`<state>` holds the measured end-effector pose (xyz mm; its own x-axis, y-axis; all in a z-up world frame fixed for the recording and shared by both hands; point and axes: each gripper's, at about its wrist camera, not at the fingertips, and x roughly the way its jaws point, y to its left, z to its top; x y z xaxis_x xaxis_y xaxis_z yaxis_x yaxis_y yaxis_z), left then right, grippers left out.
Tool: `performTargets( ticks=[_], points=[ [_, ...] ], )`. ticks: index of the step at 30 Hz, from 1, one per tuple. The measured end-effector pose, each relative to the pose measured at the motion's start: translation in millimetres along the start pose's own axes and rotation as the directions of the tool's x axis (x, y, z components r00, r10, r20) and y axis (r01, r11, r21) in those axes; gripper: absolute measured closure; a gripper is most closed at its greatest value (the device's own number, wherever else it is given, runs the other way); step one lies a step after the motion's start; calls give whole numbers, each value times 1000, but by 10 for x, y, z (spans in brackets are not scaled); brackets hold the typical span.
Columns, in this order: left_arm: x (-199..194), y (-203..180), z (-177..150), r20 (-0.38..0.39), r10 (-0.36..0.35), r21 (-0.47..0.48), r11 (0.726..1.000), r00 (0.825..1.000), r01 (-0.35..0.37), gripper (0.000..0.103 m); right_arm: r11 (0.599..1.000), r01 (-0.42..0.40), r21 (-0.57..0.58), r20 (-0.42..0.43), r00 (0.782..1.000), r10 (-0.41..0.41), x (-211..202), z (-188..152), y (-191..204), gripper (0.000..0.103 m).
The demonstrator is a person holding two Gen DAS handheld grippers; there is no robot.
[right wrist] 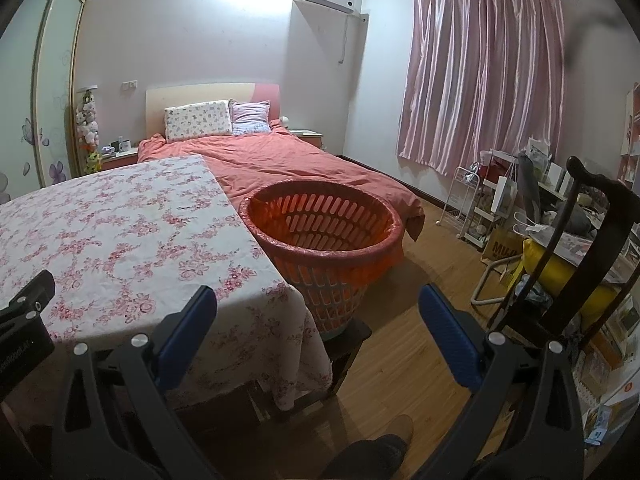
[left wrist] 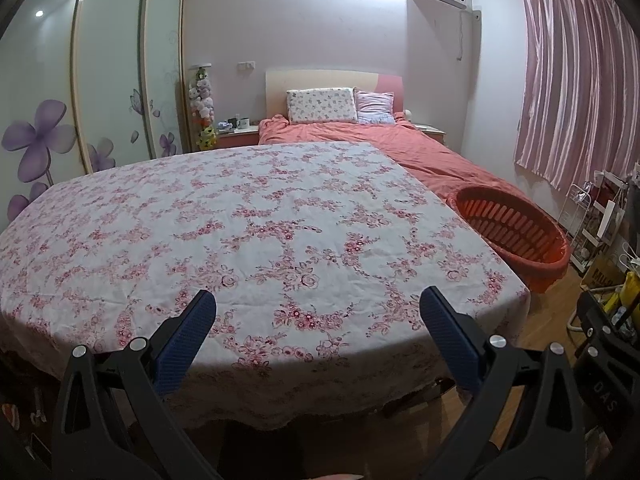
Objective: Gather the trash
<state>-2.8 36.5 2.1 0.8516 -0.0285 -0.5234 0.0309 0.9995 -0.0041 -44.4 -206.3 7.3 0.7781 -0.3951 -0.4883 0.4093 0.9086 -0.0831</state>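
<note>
An orange slatted basket (right wrist: 324,232) with a bag liner stands on a dark stool at the table's right side; it also shows in the left wrist view (left wrist: 516,232). The table (left wrist: 224,216) wears a white cloth with pink flowers, and I see no trash on it. My left gripper (left wrist: 318,304) is open and empty above the table's near edge. My right gripper (right wrist: 318,304) is open and empty, near the table's right corner, in front of the basket. The basket's inside shows nothing I can make out.
A bed with a red cover (right wrist: 280,160) lies behind the table. A dark wooden chair (right wrist: 576,240) with a yellow cushion, a white wire rack (right wrist: 468,204) and clutter stand on the right. Pink curtains (right wrist: 484,72) hang beyond. Wood floor (right wrist: 404,360) lies below the right gripper.
</note>
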Motion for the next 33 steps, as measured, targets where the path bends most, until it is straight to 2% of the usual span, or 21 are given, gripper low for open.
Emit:
performTargets(
  ticks=[33],
  points=[
    [-57, -80, 33, 10, 22, 6, 1000, 1000, -22, 3, 1000, 5, 6, 5, 1000, -5, -20, -16, -24, 4]
  ],
)
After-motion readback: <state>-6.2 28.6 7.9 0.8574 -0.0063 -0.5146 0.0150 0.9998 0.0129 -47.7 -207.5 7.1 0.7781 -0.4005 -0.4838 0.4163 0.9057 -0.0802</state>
